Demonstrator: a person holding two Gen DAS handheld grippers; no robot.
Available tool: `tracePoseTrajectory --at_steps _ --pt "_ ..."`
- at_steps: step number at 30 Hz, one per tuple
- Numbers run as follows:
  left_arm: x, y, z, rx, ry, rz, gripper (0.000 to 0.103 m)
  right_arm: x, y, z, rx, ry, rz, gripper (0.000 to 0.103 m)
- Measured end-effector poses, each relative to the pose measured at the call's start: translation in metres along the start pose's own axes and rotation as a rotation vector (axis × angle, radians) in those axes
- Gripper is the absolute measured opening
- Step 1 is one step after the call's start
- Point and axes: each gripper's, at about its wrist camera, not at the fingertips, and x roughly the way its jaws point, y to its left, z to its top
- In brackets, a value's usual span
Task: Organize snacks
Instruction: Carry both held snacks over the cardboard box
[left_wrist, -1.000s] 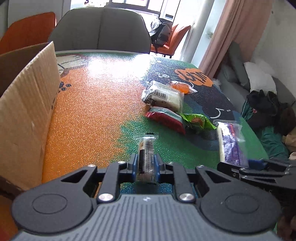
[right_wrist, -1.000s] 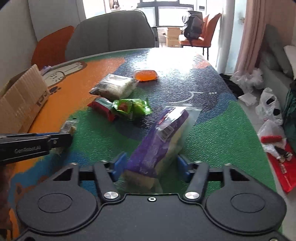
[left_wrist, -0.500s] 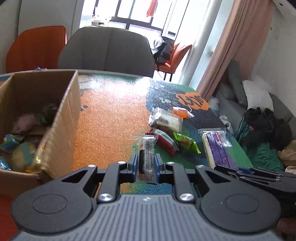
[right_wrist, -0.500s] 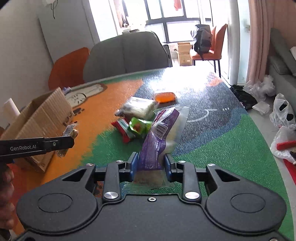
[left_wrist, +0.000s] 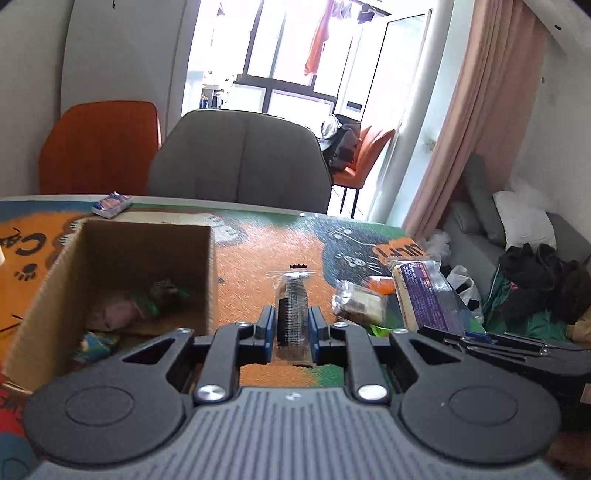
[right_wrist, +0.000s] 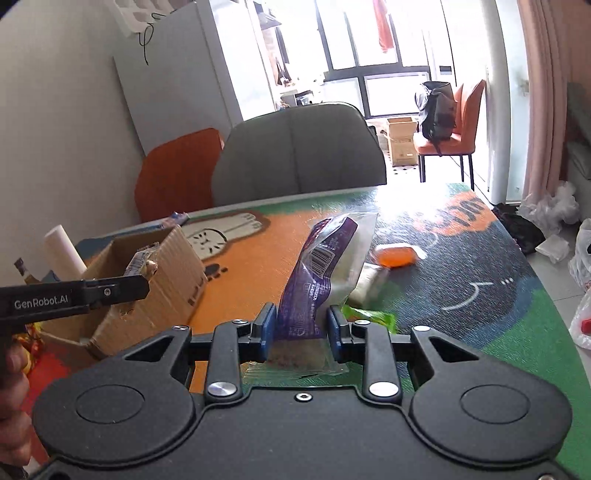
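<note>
**A:** How do your jaws stand?

**B:** Both pairs are clenched on snacks. My left gripper (left_wrist: 292, 328) pinches a slim clear-wrapped bar with a dark ribbed filling (left_wrist: 291, 299); the blue pads press on its two long sides, and its serrated far end sticks out beyond them. My right gripper (right_wrist: 301, 328) has its pads tight against the lower part of a purple-and-clear plastic packet with a barcode (right_wrist: 325, 266), which stands up tilted between them. Those right jaws have just been closing on it.

**A:** Is either snack touching the table?

**B:** No. Both hang above the colourful cartoon-printed tabletop (left_wrist: 258, 258), carried only by the pads.

**A:** Where is the box?

**B:** The open brown cardboard box (left_wrist: 110, 236) sits at the left of the table, just left of my left gripper. Inside it lie several wrapped snacks, among them a pinkish one (left_wrist: 118, 314) and a blue-green one (left_wrist: 94, 341). From the right wrist view, the tip of my left gripper with its bar is in front of the box's near right wall; whether it is over the opening I cannot tell.

**A:** What lies loose on the table?

**B:** To the right, beyond the purple packet: a small orange sachet (right_wrist: 397, 254), a pale clear-wrapped pack (right_wrist: 369, 282) and a bright green wrapper (right_wrist: 369, 317), close together. At the far left edge lies a small blue-and-orange packet (left_wrist: 112, 204).
</note>
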Motion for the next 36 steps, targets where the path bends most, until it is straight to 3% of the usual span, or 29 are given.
tracePoseTrajectory --at_steps 24,33,36 --pt "-0.024 0.093 0.008 -0.142 -0.004 0.167 0.018 0.033 0.092 0.024 -0.097 0.012 0.138 0.028" --pt "-0.023 0.121 0.012 -0.185 0.002 0.179 0.018 0.044 0.122 0.031 -0.136 0.018 0.165 0.028" --pt "-0.022 0.126 0.015 -0.203 0.001 0.164 0.023 0.050 0.131 0.034 -0.146 0.024 0.173 0.028"
